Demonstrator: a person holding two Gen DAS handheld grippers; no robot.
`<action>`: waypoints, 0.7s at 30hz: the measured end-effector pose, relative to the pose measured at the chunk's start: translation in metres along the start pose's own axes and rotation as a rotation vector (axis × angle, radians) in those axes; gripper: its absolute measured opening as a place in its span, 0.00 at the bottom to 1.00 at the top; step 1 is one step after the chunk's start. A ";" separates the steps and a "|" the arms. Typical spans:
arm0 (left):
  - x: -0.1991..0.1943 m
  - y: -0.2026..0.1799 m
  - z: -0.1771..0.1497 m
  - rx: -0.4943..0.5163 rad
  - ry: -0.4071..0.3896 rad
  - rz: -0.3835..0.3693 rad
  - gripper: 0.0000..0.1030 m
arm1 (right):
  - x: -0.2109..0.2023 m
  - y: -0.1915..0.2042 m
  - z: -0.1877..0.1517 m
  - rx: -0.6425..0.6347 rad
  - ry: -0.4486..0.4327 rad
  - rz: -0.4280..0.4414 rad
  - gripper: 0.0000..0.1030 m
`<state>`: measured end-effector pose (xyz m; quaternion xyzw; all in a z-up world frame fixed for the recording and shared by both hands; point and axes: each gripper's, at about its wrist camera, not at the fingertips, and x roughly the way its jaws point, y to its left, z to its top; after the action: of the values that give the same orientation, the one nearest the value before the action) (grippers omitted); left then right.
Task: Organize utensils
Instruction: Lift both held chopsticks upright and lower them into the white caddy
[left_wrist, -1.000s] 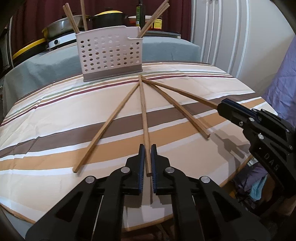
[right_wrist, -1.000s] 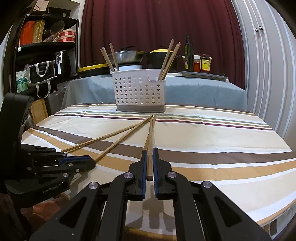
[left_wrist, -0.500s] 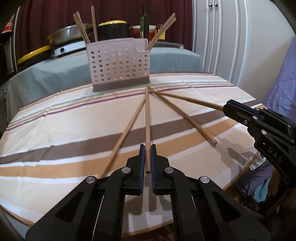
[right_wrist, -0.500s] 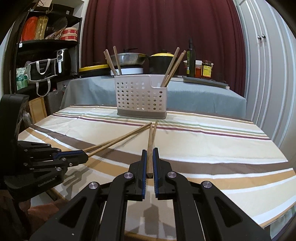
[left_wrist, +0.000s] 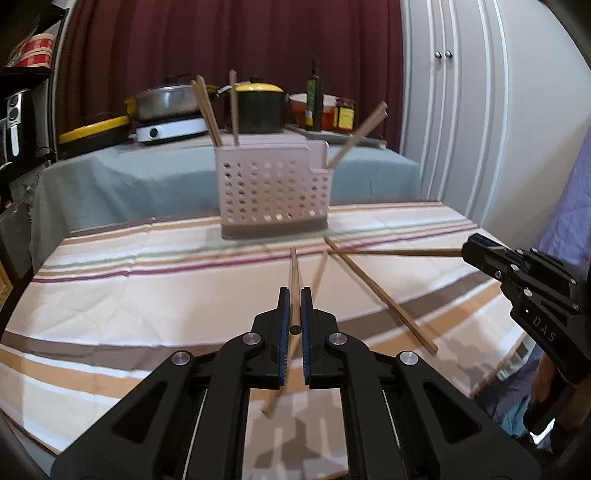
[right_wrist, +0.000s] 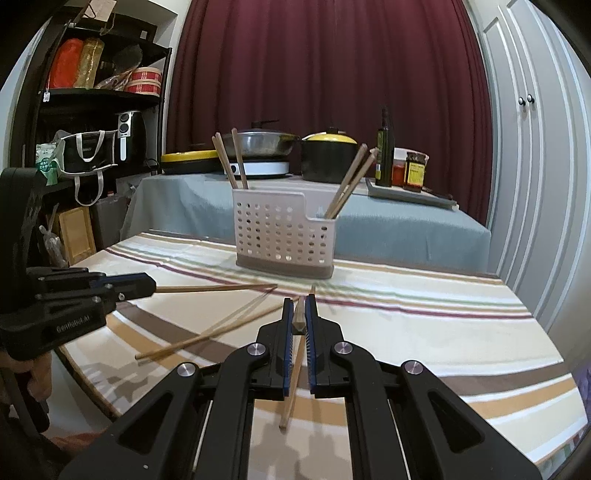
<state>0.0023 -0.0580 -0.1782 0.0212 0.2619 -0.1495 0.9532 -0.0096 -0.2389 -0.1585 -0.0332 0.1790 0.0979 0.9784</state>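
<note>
Two black hand-held claws work over a counter (left_wrist: 110, 295) covered in a striped cloth. The left claw (left_wrist: 294, 308) is clenched on one wooden chopstick (left_wrist: 294, 269), gripping it near its blunt rear end so the stick points straight ahead, lifted clear of the cloth. The right claw (right_wrist: 300, 317) grasps a second chopstick (right_wrist: 300, 314) the same way, by its back end; in the left wrist view that stick reaches out level from the claw's tip.

Ahead of both claws stands a pale perforated utensil holder (right_wrist: 282, 236), upright on the counter. It already holds chopsticks: a few leaning at its left end, two more leaning out of its lower right-hand section.

Two loose chopsticks (left_wrist: 380, 295) lie on the cloth below and between the claws, fanned out with their far tips near the foot of the holder.

Chopsticks of this kind are probably light, stiff and smooth, so a pinch near one end leaves a long free length that can swing or slip between the pads. A firm, square hold close to the thick end looks right; the thin tip can then be guided down into the holder's open top. Pots and bottles sit on a cloth-covered surface beyond, well apart from the work.
</note>
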 end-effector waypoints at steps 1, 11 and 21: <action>-0.001 0.003 0.003 -0.004 -0.008 0.005 0.06 | 0.001 0.000 0.003 -0.002 -0.005 0.001 0.07; -0.012 0.025 0.029 -0.037 -0.070 0.042 0.06 | 0.007 0.000 0.028 -0.013 -0.040 0.009 0.07; -0.013 0.054 0.064 -0.060 -0.086 0.071 0.06 | 0.027 -0.012 0.060 0.002 -0.069 0.013 0.07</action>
<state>0.0388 -0.0106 -0.1188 -0.0044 0.2241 -0.1082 0.9685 0.0384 -0.2393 -0.1118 -0.0277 0.1454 0.1050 0.9834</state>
